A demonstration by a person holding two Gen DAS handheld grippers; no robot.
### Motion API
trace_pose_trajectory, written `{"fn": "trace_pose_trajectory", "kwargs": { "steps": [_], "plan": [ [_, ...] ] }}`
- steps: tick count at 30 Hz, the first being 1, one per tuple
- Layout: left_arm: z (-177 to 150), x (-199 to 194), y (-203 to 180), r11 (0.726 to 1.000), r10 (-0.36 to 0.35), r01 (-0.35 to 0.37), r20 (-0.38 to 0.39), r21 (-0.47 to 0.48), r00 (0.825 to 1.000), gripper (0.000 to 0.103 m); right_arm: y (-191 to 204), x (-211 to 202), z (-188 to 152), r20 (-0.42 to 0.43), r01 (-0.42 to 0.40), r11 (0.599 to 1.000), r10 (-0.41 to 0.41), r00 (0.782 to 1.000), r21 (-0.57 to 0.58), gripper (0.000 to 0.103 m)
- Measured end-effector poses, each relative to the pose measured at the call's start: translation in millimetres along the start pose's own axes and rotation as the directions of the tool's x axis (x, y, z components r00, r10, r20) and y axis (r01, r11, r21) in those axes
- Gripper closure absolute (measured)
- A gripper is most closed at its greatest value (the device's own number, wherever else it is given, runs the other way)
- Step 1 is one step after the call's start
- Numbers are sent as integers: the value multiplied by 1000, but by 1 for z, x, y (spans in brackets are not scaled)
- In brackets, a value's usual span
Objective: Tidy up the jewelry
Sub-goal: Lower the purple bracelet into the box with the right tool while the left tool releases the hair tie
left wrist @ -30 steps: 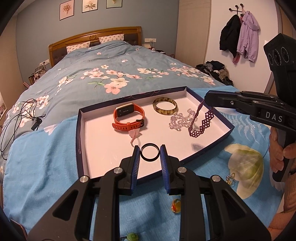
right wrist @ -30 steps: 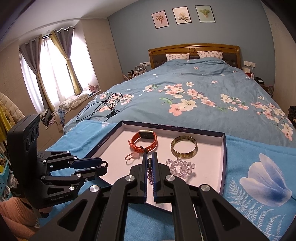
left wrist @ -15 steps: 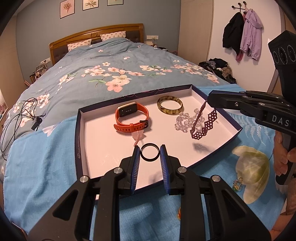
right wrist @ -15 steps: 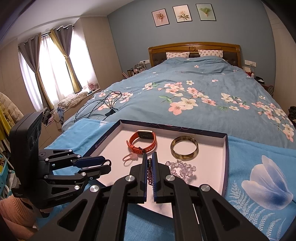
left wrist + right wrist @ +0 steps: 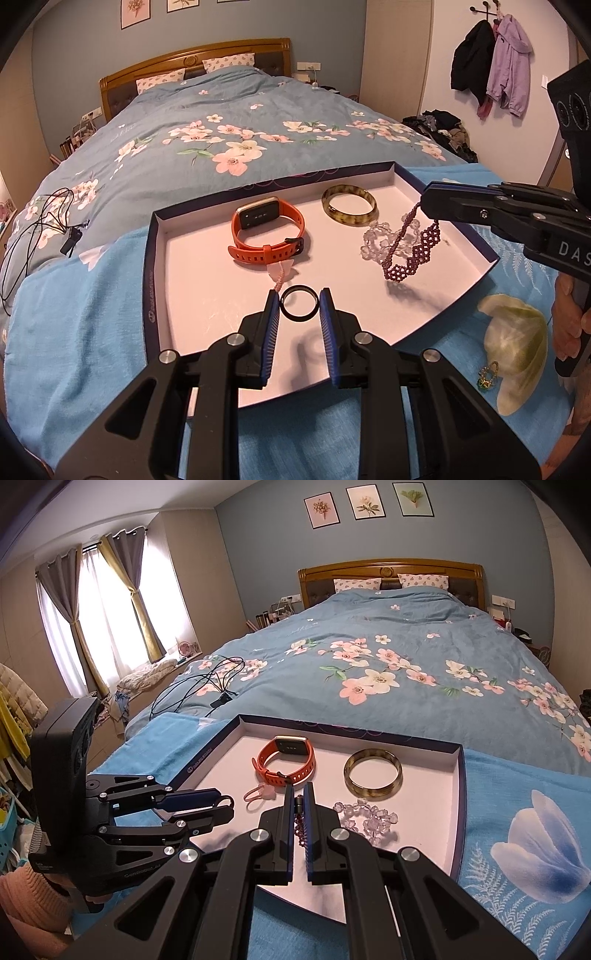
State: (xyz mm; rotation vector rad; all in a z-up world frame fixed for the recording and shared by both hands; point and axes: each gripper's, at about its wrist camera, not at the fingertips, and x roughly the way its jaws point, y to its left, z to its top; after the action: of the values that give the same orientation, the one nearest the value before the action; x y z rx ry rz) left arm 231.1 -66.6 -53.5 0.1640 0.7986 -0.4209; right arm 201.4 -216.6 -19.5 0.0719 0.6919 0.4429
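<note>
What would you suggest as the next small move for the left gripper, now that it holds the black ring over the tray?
Probably lower the left gripper a little and open it, setting the black ring on the bare tray floor below. The ring hangs above its own shadow, near the pink charm, while the right gripper holds the purple beaded chain further right.

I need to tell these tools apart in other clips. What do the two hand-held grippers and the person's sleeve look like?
Both are matte black linkage frames with silver pivot bolts and ribbed blue finger pads. The left hand-held gripper has a boxy black camera block behind it. The right hand-held gripper carries white "DAS" lettering on its side, seen from the left wrist. A pink ribbed knit sleeve shows at the left hand.
</note>
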Motion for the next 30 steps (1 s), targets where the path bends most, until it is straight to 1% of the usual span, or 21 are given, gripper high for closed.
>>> {"fn": "trace_pose_trajectory", "kwargs": {
  "steps": [7, 20, 30],
  "plan": [
    [3, 7, 0, 1000, 3, -3, -12, -3, 1000, 81, -4, 7, 2, -10, 1, 1000, -1, 1000, 16, 100],
    [5, 29, 4, 1000, 7, -8, -55, -20, 998, 81, -23, 19, 2, -28, 42, 997, -40, 999, 57, 100],
    [7, 36, 6, 999, 14, -15, -58, -30, 998, 81, -35, 25, 0, -42, 69, 994, -65, 997, 88, 100]
  ]
}}
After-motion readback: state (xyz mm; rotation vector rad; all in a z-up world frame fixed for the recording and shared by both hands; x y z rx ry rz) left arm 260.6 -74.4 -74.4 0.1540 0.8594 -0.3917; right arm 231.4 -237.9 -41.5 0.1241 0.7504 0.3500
